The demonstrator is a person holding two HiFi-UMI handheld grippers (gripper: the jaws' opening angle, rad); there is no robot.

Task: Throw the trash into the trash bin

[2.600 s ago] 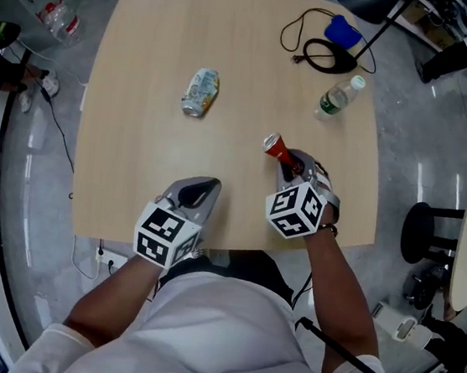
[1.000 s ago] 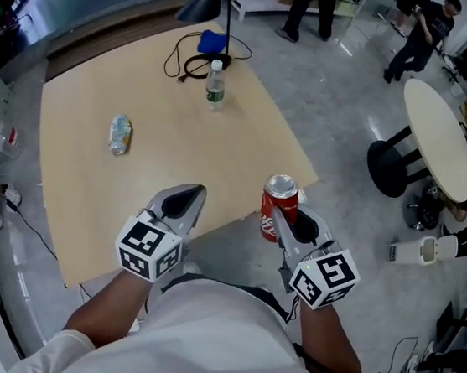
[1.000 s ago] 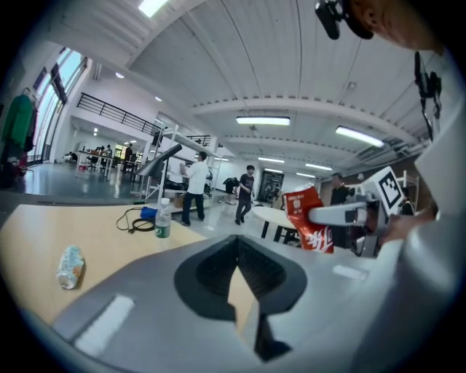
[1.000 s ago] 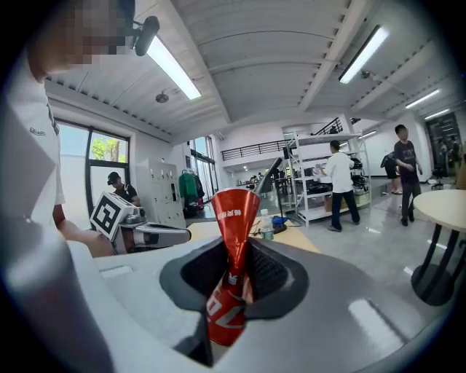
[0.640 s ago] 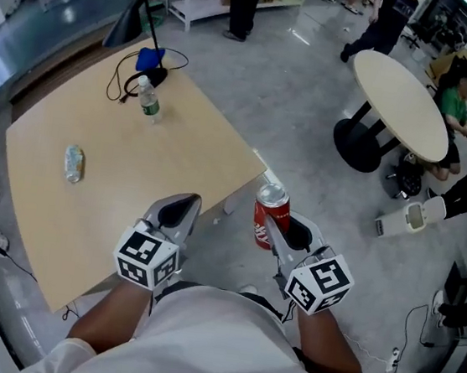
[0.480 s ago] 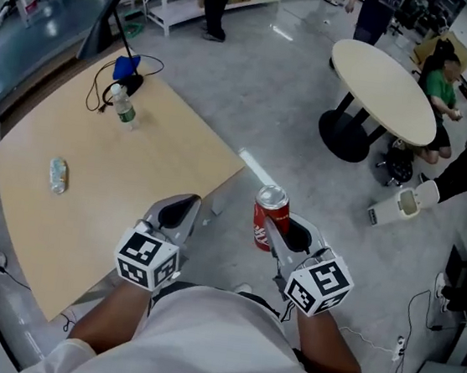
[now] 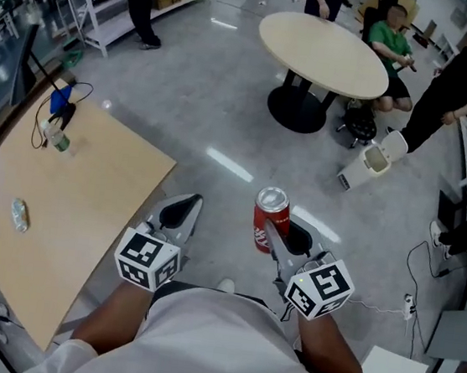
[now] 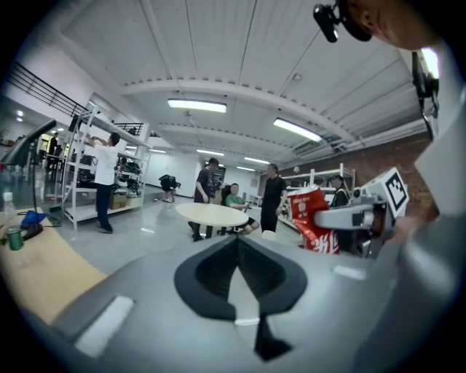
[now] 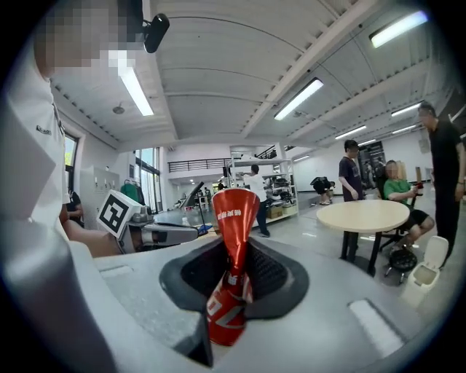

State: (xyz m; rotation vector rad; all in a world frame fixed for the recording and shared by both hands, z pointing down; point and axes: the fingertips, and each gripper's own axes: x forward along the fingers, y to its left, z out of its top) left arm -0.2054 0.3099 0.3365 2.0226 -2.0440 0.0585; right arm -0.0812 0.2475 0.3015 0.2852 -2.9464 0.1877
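**Task status.** The task is being judged as partly under way: one piece of trash has been picked up, and nothing is being seen inside a bin yet. A red can (image 7: 270, 219) is being gripped by the right gripper (image 7: 276, 239). In the right gripper view its jaws are being shown pressed on the dented lower body of the can, whose top is standing upright above them. The left gripper (image 7: 179, 214) is being held beside it with its jaws together and nothing between them.

**Remaining work.** The can is being held over the bare floor, clear of the square wooden table (image 7: 88, 197) at the left of the head view. A small white bin (image 7: 369, 166), taken here to be the trash bin, is standing on the floor just beside the round table (image 7: 321, 55). It is well apart from the can, ahead and to the right of the right gripper. The approach to that bin and the release of the can are being counted as outstanding. A crumpled item (image 7: 19, 214) and a plastic bottle (image 7: 56, 141) are lying on the square table, well apart from both grippers. If these are also trash, further trips are being called for.

**Caution.** People are standing and sitting around the round table, close to the bin.
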